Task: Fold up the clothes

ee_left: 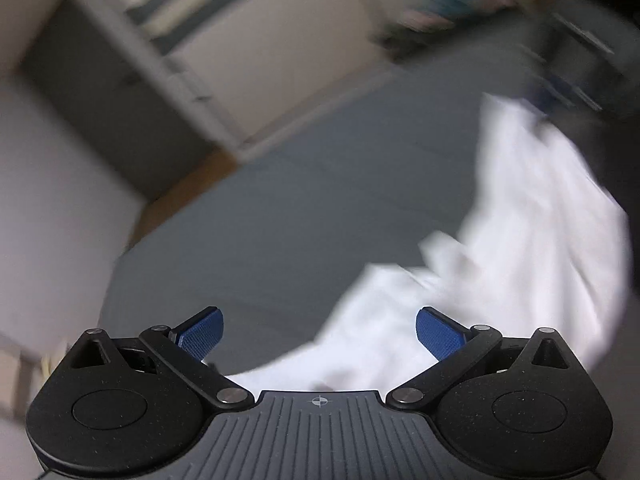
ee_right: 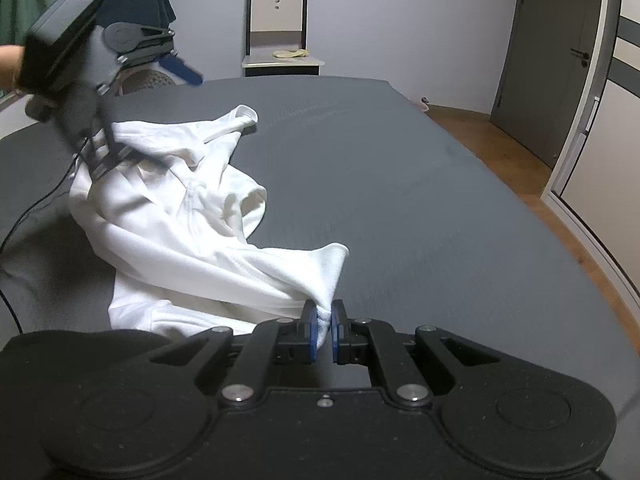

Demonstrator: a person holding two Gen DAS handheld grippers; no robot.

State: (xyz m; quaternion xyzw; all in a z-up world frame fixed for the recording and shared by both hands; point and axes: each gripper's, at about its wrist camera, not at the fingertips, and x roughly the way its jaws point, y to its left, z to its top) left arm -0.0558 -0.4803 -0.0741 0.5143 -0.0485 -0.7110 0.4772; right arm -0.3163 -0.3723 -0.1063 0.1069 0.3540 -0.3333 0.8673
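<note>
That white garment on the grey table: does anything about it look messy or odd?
Yes. The white garment lies crumpled in a heap on the grey table, not flat. One corner is pinched in the right gripper and pulled taut. The left gripper is open, holding nothing.

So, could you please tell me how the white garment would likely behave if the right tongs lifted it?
The white garment lies crumpled in soft folds, so it would probably droop limply. The right tongs pinch only one corner, so the rest would likely trail across the dark table.
</note>
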